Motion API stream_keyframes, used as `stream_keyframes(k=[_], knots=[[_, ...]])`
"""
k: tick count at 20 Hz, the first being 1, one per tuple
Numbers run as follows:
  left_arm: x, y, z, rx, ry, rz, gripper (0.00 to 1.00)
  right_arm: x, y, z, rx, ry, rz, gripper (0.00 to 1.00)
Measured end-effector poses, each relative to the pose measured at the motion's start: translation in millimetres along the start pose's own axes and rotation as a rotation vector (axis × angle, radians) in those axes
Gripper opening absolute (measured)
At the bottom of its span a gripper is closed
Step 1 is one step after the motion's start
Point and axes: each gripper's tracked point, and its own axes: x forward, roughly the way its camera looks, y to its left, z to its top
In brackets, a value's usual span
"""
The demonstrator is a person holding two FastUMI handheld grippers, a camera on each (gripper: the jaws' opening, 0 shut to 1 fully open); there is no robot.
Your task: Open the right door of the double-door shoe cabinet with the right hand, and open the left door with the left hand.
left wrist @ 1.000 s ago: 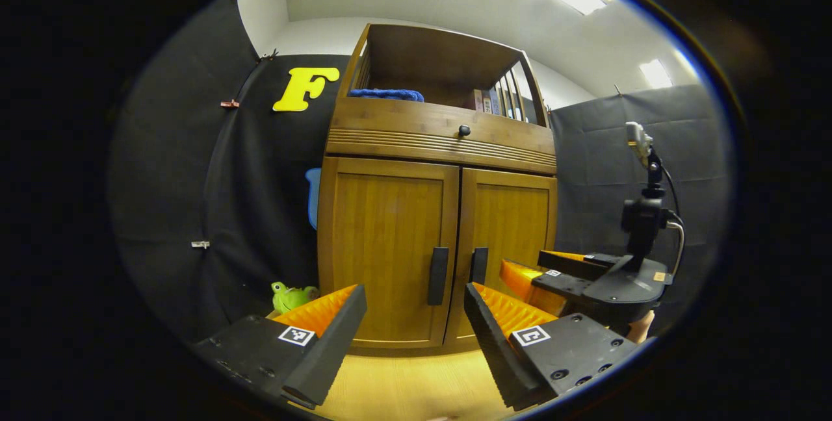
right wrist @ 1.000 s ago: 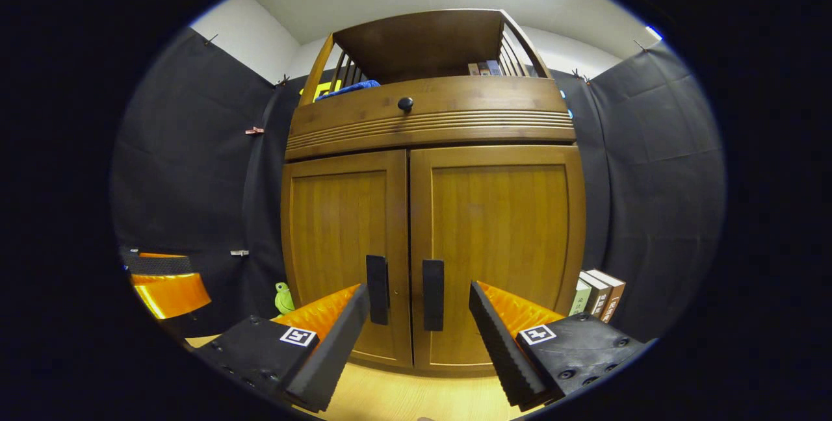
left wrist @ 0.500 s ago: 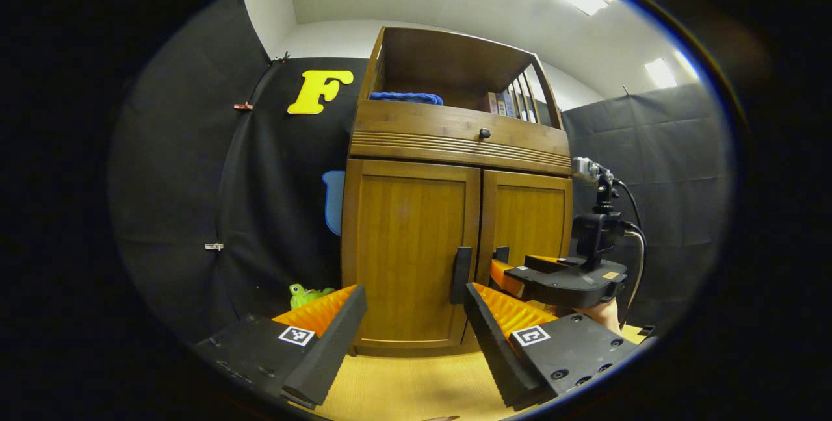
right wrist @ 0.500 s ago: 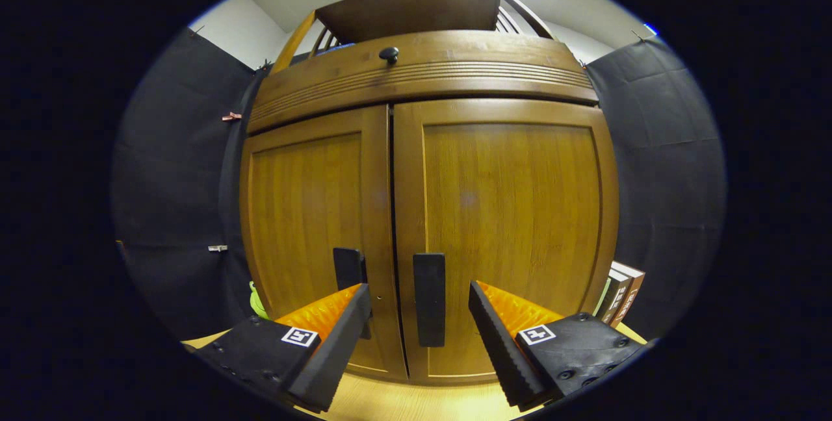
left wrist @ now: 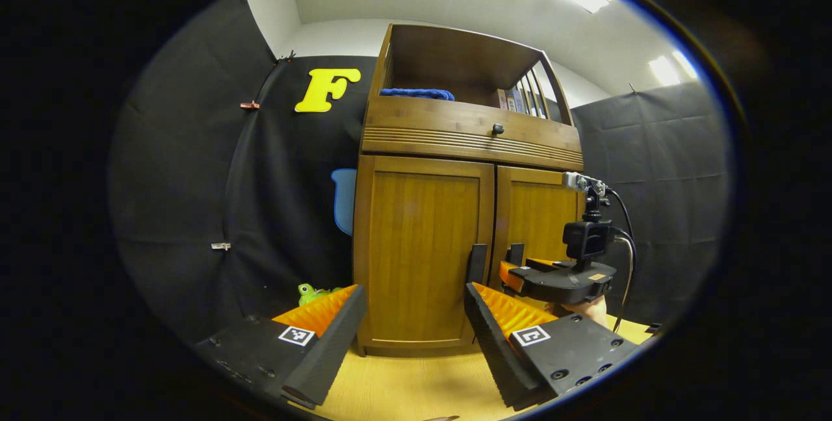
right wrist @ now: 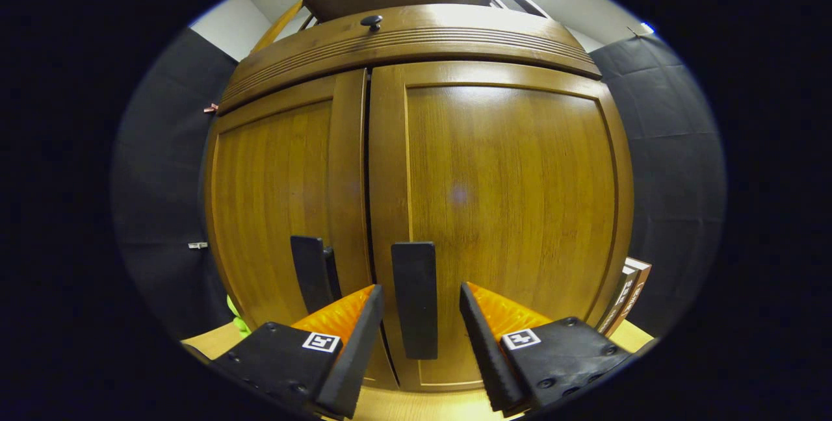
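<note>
From my left claw [left wrist: 415, 323], whose fingers stand wide apart with nothing between them, I see the brown wooden double-door shoe cabinet [left wrist: 465, 213] standing on the pale wood floor [left wrist: 416, 385] straight ahead, well short of contact. Its left door [left wrist: 422, 245] is shut, and the dark upright bar handle of that door [left wrist: 477, 264] lies ahead and a little to the right of this claw. Low at the cabinet's left foot sits one small green toy frog [left wrist: 311, 292].

Moving right, my right claw [right wrist: 421, 323] is the nearer of the two. Its fingers are spread and straddle the dark upright bar handle of the right door [right wrist: 415, 297], one finger either side, neither clearly pressing on it. The handle's long axis runs vertically, so I judge the coming move is to close across it and pull back. The right door [right wrist: 507, 213] is shut.

By my count: two doors, two bar handles, one round black drawer knob [right wrist: 371, 20], and a few books [right wrist: 627, 294] at the cabinet's right foot.
</note>
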Motion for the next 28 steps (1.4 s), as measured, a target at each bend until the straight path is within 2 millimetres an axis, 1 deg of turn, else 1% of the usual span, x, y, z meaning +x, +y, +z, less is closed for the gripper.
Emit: stream_keyframes(k=[2,4,5,6,7,8,9,10,11,12,15,16,17,18,20,21,25,28], knots=[[1.1,2.1,-2.1,0.0,0.007,0.005,0.94,4.7,-2.3,-1.4,-0.009,-0.004,-0.013,0.47],[0.7,5.9,-4.1,0.0,0.014,0.012,0.95,8.7,-0.9,-2.0,-0.009,-0.013,-0.011,0.47],[0.0,6.4,-6.4,0.0,0.018,0.013,0.95,18.4,1.9,-9.6,-0.001,-0.015,-0.005,0.47],[-0.8,7.4,-6.6,0.0,0.022,0.014,0.94,11.8,-0.6,-0.4,-0.023,-0.026,-0.018,0.39],[-0.6,8.5,-7.3,0.0,0.023,0.016,0.94,11.4,-0.8,-0.2,-0.042,-0.028,-0.026,0.31],[-1.1,9.9,-7.0,-0.001,0.021,0.018,0.94,8.9,0.4,0.6,-0.053,-0.034,-0.027,0.4],[-1.6,10.2,-8.6,-0.002,0.023,0.018,0.94,9.3,-0.7,1.8,-0.049,-0.028,-0.023,0.35],[-1.3,11.1,-9.5,-0.004,0.026,0.018,0.94,7.5,0.9,-0.7,-0.05,-0.018,-0.016,0.28],[-1.1,11.0,-11.1,-0.006,0.029,0.017,0.94,5.7,1.1,-1.6,-0.05,-0.007,-0.01,0.23],[-1.3,10.3,-11.6,-0.008,0.032,0.016,0.94,2.6,2.0,-1.6,-0.054,-0.001,-0.002,0.23],[-0.1,5.0,-12.9,-0.011,0.036,0.007,0.95,-16.4,1.6,-1.5,-0.055,-0.003,0.03,0.23],[1.0,1.1,-13.0,-0.012,0.038,0.002,0.95,-23.6,0.5,-2.1,-0.053,0.003,0.044,0.28],[0.7,-3.7,-13.9,-0.012,0.04,-0.005,0.95,-31.9,-0.3,-1.2,-0.054,0.006,0.058,0.23],[0.1,-8.0,-13.9,-0.013,0.041,-0.01,0.94,-40.7,-1.9,-0.9,-0.058,0.008,0.071,0.28],[0.4,-18.7,-11.9,-0.016,0.038,-0.028,0.94,-59.0,-6.5,0.1,-0.067,0.01,0.089,0.28],[0.7,-24.6,-11.3,-0.017,0.037,-0.038,0.94,-69.3,-9.1,1.4,-0.071,0.011,0.098,0.23],[1.4,-47.1,-9.9,-0.019,0.034,-0.072,0.94,-107.5,-25.2,5.6,-0.084,0.013,0.121,0.23],[3.4,-67.8,-9.5,-0.025,0.036,-0.103,0.94,-133.3,-39.5,10.7,-0.079,0.014,0.13,0.23]])
